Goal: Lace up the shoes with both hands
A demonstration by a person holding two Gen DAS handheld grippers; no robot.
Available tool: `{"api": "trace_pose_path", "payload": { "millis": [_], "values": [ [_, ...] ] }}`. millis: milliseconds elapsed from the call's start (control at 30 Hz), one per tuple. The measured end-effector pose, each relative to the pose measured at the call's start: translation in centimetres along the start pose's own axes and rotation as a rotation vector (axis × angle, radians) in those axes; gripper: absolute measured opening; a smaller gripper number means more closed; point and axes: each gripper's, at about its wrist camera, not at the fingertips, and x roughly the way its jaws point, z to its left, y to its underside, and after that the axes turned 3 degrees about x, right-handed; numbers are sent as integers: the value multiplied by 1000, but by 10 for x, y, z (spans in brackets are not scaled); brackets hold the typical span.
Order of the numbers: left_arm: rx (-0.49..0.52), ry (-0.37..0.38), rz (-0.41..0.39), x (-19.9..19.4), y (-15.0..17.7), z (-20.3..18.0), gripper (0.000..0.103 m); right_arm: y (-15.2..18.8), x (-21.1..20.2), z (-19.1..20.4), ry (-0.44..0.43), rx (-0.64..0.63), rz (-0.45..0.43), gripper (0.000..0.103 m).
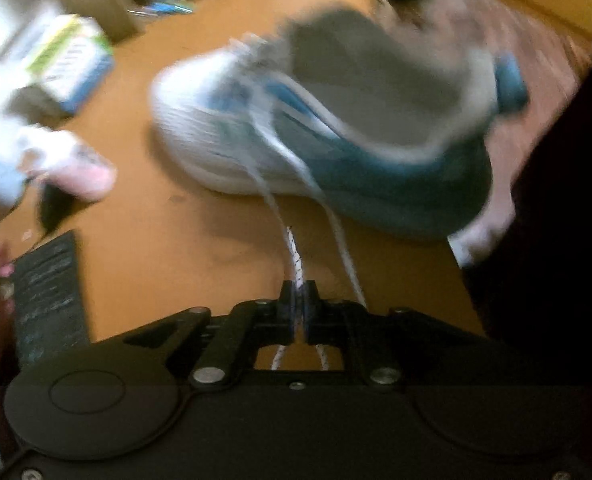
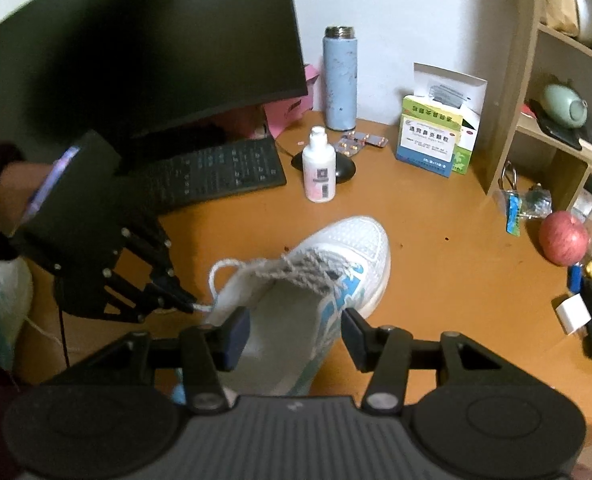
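The left tool is clenching a white shoelace close to the sneaker's collar; the sneaker is lying on the desk, near its front edge. The right tool is standing released, its fingers at either side of the heel opening. I think the thin lace may be slipping out of the pads, or a hard pull may be dragging the light sneaker off the desk. On the medicine box Chinese characters are showing, too small to read; the white bottle's label is only showing a barcode.
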Motion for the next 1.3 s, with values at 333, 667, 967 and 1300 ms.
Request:
{"api": "trace_pose_path", "payload": {
  "millis": [333, 667, 967, 1300],
  "values": [
    [-138, -114, -293, -91, -12, 17, 1, -27, 5, -47, -359, 492, -95, 55],
    [-77, -79, -346, -87, -36, 7, 1, -32, 14, -72, -514, 714, -119, 18],
    [-139, -62, -346, -93, -39, 6, 11, -28, 8, -73, -460, 648, -152, 3],
    [-159, -81, -329, -88, -52, 7, 1, -26, 5, -66, -435, 576, -163, 7]
  ]
}}
